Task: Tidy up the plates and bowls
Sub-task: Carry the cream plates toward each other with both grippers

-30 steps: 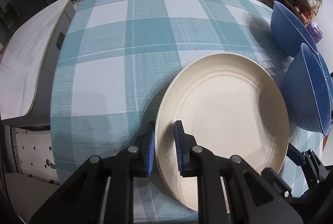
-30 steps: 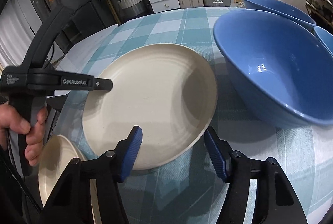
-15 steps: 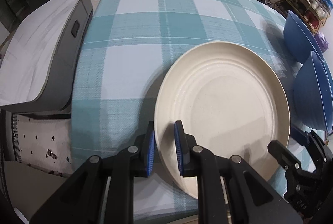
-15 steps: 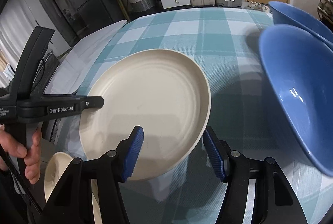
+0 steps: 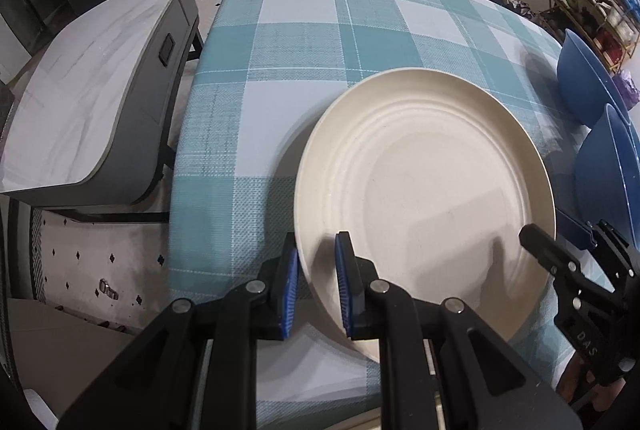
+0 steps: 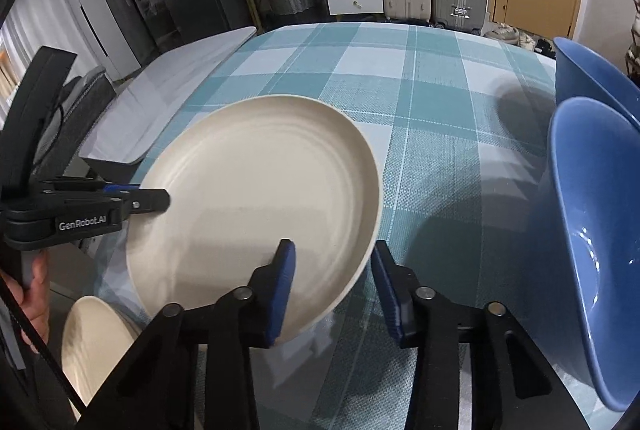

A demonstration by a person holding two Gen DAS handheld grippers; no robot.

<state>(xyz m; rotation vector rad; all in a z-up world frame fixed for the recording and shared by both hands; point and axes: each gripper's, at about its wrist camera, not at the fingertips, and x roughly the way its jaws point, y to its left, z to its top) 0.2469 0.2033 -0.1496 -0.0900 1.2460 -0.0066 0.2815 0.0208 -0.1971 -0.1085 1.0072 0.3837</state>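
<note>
A large cream plate (image 5: 432, 182) is tilted above the checked tablecloth (image 5: 320, 50), and my left gripper (image 5: 316, 254) is shut on its near-left rim. In the right wrist view the same plate (image 6: 256, 190) has its near-right rim between the fingers of my right gripper (image 6: 333, 250). Those jaws are closing; one pad is over the plate's inside and the other just outside the rim, neither pressing. Two blue bowls (image 6: 592, 238) (image 6: 588, 78) stand at the right. The left gripper (image 6: 152, 198) shows at the plate's left edge.
A smaller cream dish (image 6: 92, 342) lies low at the left, under the big plate's edge. A grey side table with a pale marbled top (image 5: 88, 90) stands left of the dining table. A hand (image 6: 34, 294) holds the left gripper's handle. Drawers and suitcases line the far wall.
Both grippers and the plate have moved left over the table, so the blue bowls slid toward the right edge of both views. The right gripper's jaws have narrowed around the plate's rim.
</note>
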